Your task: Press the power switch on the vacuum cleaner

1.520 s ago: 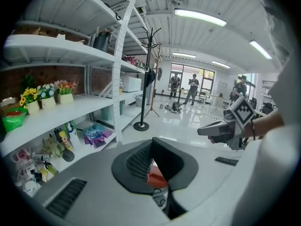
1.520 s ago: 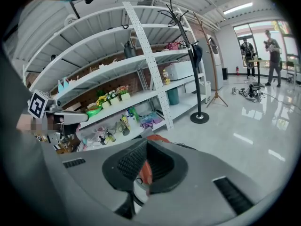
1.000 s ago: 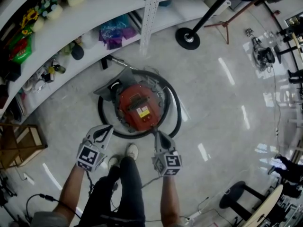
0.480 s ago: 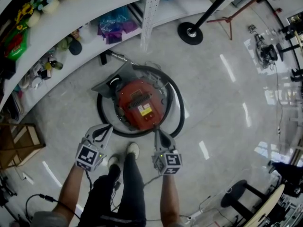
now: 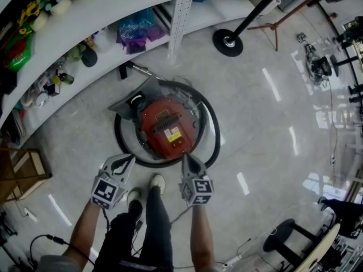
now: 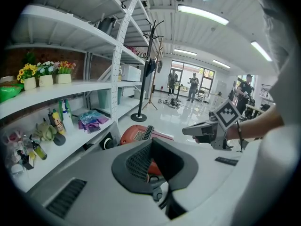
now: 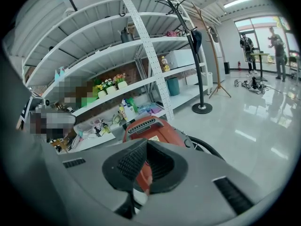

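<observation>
vacuum cleaner (image 5: 168,128) on the floor (image 5: 272,129) before the shelving (image 5: 113,10), ringed by its hose (image 5: 215,136); coat stand base (image 5: 228,42) behind at right; left gripper (image 5: 126,160), right gripper (image 5: 186,158) in front.

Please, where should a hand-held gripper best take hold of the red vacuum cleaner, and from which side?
Probably the slotted carry handle on top of the vacuum cleaner, approached from above: it stands raised across the rounded body, which looks too wide for the jaws.
</observation>
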The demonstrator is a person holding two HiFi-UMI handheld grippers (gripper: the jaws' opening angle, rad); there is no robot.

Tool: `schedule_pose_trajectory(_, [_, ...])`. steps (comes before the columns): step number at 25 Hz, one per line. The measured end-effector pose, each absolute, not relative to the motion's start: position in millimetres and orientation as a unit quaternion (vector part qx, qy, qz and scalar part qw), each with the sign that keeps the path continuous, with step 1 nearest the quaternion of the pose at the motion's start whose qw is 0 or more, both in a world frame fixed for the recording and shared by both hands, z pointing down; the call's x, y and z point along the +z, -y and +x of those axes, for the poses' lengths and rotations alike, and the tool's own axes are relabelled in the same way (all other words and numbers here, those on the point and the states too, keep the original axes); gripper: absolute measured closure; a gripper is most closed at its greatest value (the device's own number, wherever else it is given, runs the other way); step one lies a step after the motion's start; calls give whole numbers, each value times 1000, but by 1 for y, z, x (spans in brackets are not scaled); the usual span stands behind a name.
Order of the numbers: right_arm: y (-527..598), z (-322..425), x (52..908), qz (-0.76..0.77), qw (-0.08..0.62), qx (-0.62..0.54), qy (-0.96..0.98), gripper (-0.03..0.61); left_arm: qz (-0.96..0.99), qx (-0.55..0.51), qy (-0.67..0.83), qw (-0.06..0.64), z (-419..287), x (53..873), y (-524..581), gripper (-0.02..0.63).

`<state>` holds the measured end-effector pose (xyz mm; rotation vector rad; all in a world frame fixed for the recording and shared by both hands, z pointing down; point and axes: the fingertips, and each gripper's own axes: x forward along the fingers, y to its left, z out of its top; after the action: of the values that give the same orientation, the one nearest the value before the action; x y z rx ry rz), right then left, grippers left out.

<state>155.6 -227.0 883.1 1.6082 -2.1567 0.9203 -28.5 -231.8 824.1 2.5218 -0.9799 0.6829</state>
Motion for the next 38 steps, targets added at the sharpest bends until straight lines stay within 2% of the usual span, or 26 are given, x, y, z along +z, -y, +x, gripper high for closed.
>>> schedule_pose_trajectory(7, [247,154,897,558,143,312,756,566,885,238,355,186,-27,831,228,607])
schedule_pose_trajectory(13, [256,155,918,557,140,326,751,566,890,255,341,161,-29,833,227,607])
schedule_pose_trajectory(38, [269,154,954,558,171,331,742,566,885,252,350,174,-32,840,228,607])
